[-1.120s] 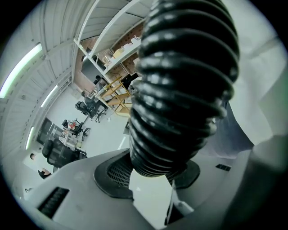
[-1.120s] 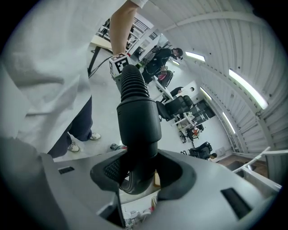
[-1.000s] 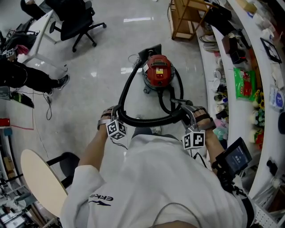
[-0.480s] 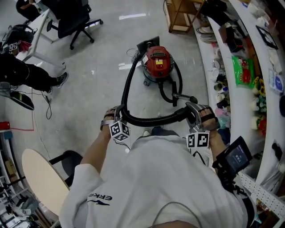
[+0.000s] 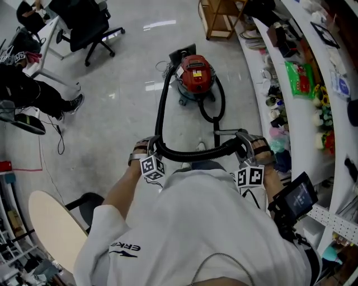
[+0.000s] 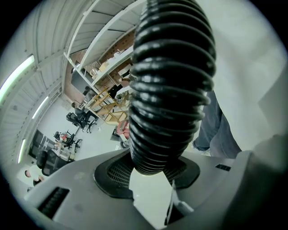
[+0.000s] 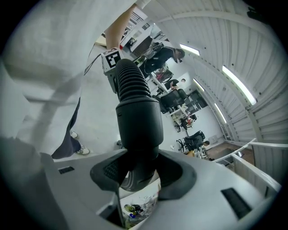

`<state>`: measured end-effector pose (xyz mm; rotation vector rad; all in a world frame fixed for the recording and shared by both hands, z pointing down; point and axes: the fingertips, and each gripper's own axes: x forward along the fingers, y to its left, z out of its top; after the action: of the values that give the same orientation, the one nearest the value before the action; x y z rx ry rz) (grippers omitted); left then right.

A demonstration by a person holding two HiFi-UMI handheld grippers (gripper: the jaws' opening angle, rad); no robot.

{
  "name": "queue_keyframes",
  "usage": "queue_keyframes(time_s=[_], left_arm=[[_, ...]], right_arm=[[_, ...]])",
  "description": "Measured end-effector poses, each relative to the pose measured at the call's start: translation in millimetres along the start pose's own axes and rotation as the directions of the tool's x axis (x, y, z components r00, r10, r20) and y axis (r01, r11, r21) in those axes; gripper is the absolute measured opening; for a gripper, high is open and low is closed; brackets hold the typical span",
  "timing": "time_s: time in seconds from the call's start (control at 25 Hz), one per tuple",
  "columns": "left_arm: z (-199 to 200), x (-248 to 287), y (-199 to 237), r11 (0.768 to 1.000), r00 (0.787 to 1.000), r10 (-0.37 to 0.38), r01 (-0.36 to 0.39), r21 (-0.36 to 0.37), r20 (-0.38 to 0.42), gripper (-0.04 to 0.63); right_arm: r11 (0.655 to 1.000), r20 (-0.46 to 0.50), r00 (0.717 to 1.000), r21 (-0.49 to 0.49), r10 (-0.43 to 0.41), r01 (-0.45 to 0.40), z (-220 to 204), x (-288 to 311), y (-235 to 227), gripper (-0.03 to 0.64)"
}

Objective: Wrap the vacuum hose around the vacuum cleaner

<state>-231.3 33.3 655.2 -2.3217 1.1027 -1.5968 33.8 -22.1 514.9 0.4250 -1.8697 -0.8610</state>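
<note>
The red vacuum cleaner (image 5: 196, 77) stands on the floor ahead of me. Its black ribbed hose (image 5: 161, 106) runs from the machine's back left down to my left gripper (image 5: 150, 147), then across my front to my right gripper (image 5: 244, 143). A second black loop (image 5: 215, 106) hangs off the machine's right side. In the left gripper view the ribbed hose (image 6: 168, 85) is clamped between the jaws of the left gripper (image 6: 153, 173). In the right gripper view the right gripper (image 7: 137, 179) is shut on the hose's smooth black end cuff (image 7: 138, 123).
A curved white counter (image 5: 293, 114) crowded with goods runs along the right. A wooden rack (image 5: 221, 17) stands behind the vacuum, and a black office chair (image 5: 89, 25) at the back left. A seated person's legs (image 5: 33, 95) are at the left, a round wooden board (image 5: 53, 226) at the near left.
Both grippers keep their hold on the hose. The vacuum now sits farther away up the view, and the hose stretch between the grippers has pulled straighter.
</note>
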Motion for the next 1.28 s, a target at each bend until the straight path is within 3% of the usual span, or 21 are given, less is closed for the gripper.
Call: queue_keyframes(time_s=[0.72, 1.04, 1.28], left_arm=[[-14.4, -37.1, -91.8, 0.998, 0.998, -0.069, 0.069, 0.003, -0.001, 0.172], [16.6, -28.3, -134.5, 0.996, 0.996, -0.088, 0.088, -0.004, -0.03, 0.172], [53.0, -18.9, -160.2, 0.995, 0.993, -0.097, 0.098, 0.016, -0.069, 0.172]], right_arm=[[0.998, -0.065, 0.996, 0.021, 0.062, -0.061, 6.7, -50.3, 76.2, 0.173], [0.997, -0.049, 0.996, 0.023, 0.075, -0.074, -27.8, -62.4, 88.0, 0.173], [0.998, -0.059, 0.996, 0.001, 0.061, -0.061, -80.2, -70.6, 96.8, 0.173]])
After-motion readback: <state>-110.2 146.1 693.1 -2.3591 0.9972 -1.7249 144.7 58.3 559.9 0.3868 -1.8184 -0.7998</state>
